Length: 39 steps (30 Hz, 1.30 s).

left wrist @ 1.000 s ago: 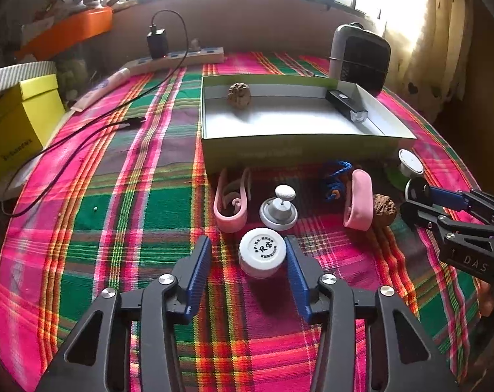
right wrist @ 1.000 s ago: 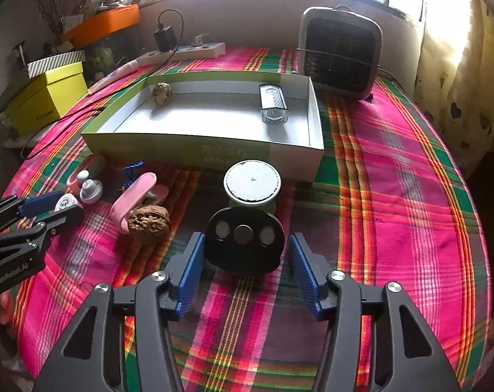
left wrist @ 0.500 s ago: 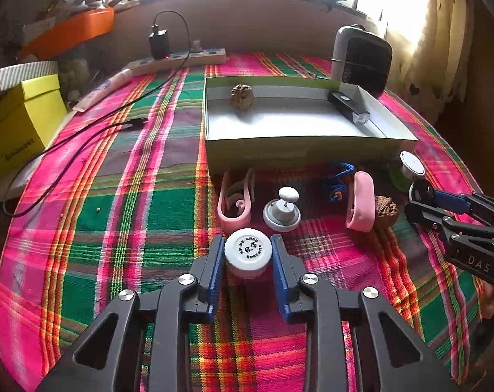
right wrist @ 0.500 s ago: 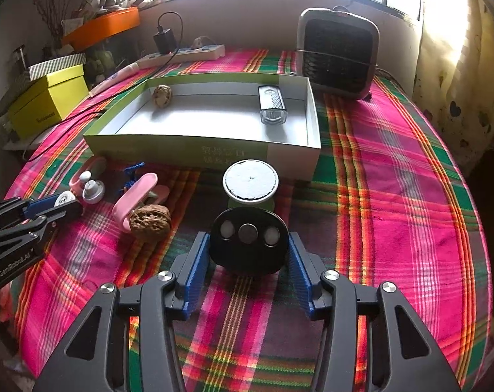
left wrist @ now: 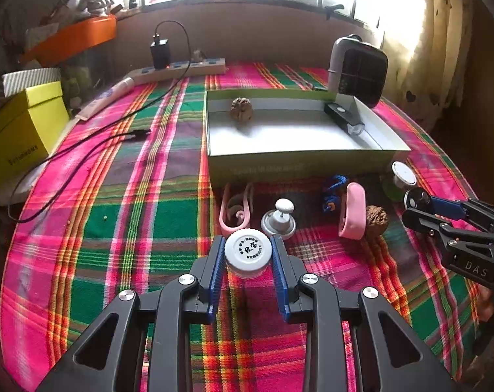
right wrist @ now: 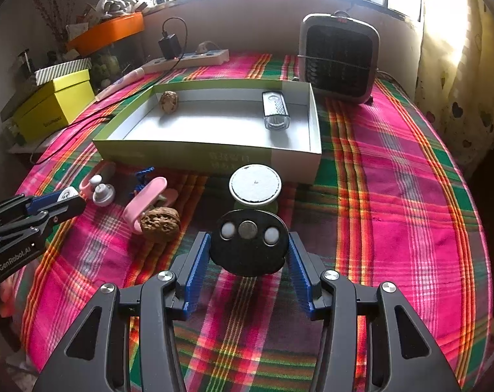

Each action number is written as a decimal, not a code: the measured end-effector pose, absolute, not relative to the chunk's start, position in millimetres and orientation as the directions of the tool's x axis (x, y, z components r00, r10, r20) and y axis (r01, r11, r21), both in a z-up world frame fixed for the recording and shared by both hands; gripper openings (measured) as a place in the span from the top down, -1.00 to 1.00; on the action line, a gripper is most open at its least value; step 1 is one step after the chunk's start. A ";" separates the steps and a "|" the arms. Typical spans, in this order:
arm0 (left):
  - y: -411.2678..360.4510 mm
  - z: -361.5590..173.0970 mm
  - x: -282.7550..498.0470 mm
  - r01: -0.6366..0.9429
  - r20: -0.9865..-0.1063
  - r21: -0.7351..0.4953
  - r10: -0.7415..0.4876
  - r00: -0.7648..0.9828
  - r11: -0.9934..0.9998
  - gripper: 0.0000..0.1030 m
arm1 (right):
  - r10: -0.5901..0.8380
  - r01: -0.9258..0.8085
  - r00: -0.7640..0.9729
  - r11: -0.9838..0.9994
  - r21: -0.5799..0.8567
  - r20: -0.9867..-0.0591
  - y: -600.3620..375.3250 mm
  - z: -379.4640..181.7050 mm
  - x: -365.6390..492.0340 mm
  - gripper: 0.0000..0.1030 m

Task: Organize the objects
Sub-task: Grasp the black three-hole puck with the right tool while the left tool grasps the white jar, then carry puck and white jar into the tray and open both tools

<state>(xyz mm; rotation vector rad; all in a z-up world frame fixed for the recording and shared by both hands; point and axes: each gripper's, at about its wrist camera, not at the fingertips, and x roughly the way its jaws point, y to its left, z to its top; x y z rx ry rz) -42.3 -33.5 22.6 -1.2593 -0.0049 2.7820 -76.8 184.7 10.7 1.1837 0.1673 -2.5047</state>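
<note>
My left gripper (left wrist: pixel 248 254) is shut on a small white-capped jar (left wrist: pixel 248 252) and holds it just above the plaid cloth. My right gripper (right wrist: pixel 249 248) is shut on a black disc with three round buttons (right wrist: pixel 249 245). A shallow green-and-white box (left wrist: pixel 296 156) lies beyond, holding a walnut (left wrist: pixel 241 108) and a black flashlight (left wrist: pixel 344 118). In front of the box lie a pink clip (left wrist: pixel 235 210), a grey knob (left wrist: pixel 278 220), a blue cord (left wrist: pixel 333 189), a pink case (left wrist: pixel 353 210), a second walnut (left wrist: pixel 376 219) and a white-lidded green jar (right wrist: pixel 255 187).
A black heater (right wrist: pixel 339 57) stands behind the box at the right. A power strip (left wrist: pixel 178 68) with charger and cable (left wrist: pixel 93 143) lies at the back left. Yellow boxes (left wrist: pixel 16 134) sit at the left edge. The round table's edge drops off at the right.
My left gripper closed on the white-capped jar and lifted it slightly. My right gripper closed in on the black disc and now grips it.
</note>
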 end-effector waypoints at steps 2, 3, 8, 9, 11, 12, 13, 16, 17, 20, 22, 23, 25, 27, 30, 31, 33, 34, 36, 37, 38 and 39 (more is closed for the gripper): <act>-32.7 26.6 -41.2 -0.083 -0.743 -0.038 0.084 -0.664 -0.996 0.50 | -0.278 0.377 -0.585 -0.925 0.048 -0.762 183.9 13.7 -76.0 0.06; -32.6 28.2 -40.8 -0.084 -0.741 -0.039 0.085 -0.667 -0.996 0.50 | -0.281 0.378 -0.587 -0.925 0.050 -0.759 183.8 15.2 -75.8 0.06; -32.2 38.7 -41.7 -0.096 -0.723 -0.041 0.096 -0.684 -0.995 0.50 | -0.298 0.390 -0.595 -0.919 0.055 -0.746 183.1 25.0 -73.6 0.06; -31.8 40.8 -42.7 -0.097 -0.721 -0.040 0.096 -0.687 -0.994 0.50 | -0.301 0.393 -0.598 -0.918 0.055 -0.743 182.7 27.5 -73.6 0.06; -31.1 44.5 -45.0 -0.102 -0.715 -0.042 0.101 -0.692 -0.994 0.50 | -0.307 0.397 -0.602 -0.916 0.057 -0.737 182.6 32.0 -75.2 0.06; -30.7 46.4 -46.4 -0.104 -0.712 -0.042 0.102 -0.694 -0.994 0.50 | -0.311 0.400 -0.603 -0.915 0.060 -0.735 182.6 33.8 -76.1 0.06; -30.3 48.4 -48.8 -0.107 -0.709 -0.046 0.108 -0.697 -0.993 0.50 | -0.316 0.402 -0.603 -0.913 0.063 -0.732 182.2 35.4 -77.2 0.06; -29.6 51.3 -55.7 -0.117 -0.707 -0.061 0.126 -0.695 -0.991 0.50 | -0.317 0.412 -0.609 -0.910 0.052 -0.727 178.5 39.4 -82.8 0.06; -28.8 51.9 -58.5 -0.120 -0.707 -0.057 0.125 -0.696 -0.991 0.50 | -0.318 0.418 -0.609 -0.907 0.047 -0.727 176.3 40.9 -85.5 0.06; -26.1 54.4 -66.6 -0.140 -0.703 -0.060 0.141 -0.697 -0.988 0.50 | -0.318 0.428 -0.616 -0.903 0.034 -0.721 172.6 45.3 -91.0 0.06; -24.8 56.0 -72.0 -0.142 -0.702 -0.064 0.146 -0.697 -0.988 0.50 | -0.327 0.430 -0.615 -0.902 0.042 -0.718 171.8 47.8 -96.5 0.06; -24.0 57.1 -75.3 -0.147 -0.699 -0.064 0.149 -0.699 -0.987 0.50 | -0.328 0.430 -0.616 -0.902 0.043 -0.716 170.9 49.1 -100.6 0.06; -22.5 58.7 -83.0 -0.152 -0.699 -0.060 0.150 -0.699 -0.987 0.50 | -0.333 0.436 -0.614 -0.899 0.045 -0.715 168.9 50.8 -106.9 0.06; -22.6 59.5 -90.2 -0.151 -0.698 -0.069 0.156 -0.699 -0.986 0.50 | -0.344 0.444 -0.608 -0.894 0.053 -0.715 166.4 52.5 -114.9 0.06; -22.3 59.6 -102.9 -0.146 -0.700 -0.074 0.156 -0.697 -0.987 0.50 | -0.348 0.451 -0.597 -0.891 0.057 -0.722 161.6 51.8 -128.9 0.06; -22.0 59.5 -107.8 -0.150 -0.702 -0.077 0.161 -0.694 -0.986 0.50 | -0.351 0.456 -0.592 -0.888 0.057 -0.726 158.7 51.0 -134.3 0.06; -21.2 59.4 -115.5 -0.156 -0.703 -0.077 0.165 -0.692 -0.985 0.50 | -0.354 0.465 -0.581 -0.884 0.058 -0.733 154.4 49.1 -142.1 0.06; -21.7 58.5 -121.3 -0.151 -0.706 -0.075 0.159 -0.690 -0.986 0.50 | -0.352 0.468 -0.580 -0.882 0.053 -0.735 152.3 48.3 -145.9 0.06; -22.7 57.0 -129.8 -0.145 -0.712 -0.083 0.160 -0.684 -0.986 0.50 | -0.346 0.471 -0.577 -0.881 0.044 -0.740 147.1 46.8 -155.2 0.06; -24.1 56.5 -134.6 -0.138 -0.713 -0.088 0.159 -0.683 -0.986 0.50 | -0.346 0.473 -0.574 -0.880 0.044 -0.742 145.1 46.3 -159.6 0.06; -24.2 56.4 -137.2 -0.139 -0.711 -0.086 0.159 -0.685 -0.987 0.50 | -0.349 0.478 -0.571 -0.877 0.045 -0.743 143.1 46.1 -164.9 0.06; -24.3 56.0 -139.3 -0.140 -0.710 -0.082 0.156 -0.686 -0.987 0.50 | -0.349 0.480 -0.569 -0.876 0.044 -0.745 141.5 46.0 -169.3 0.06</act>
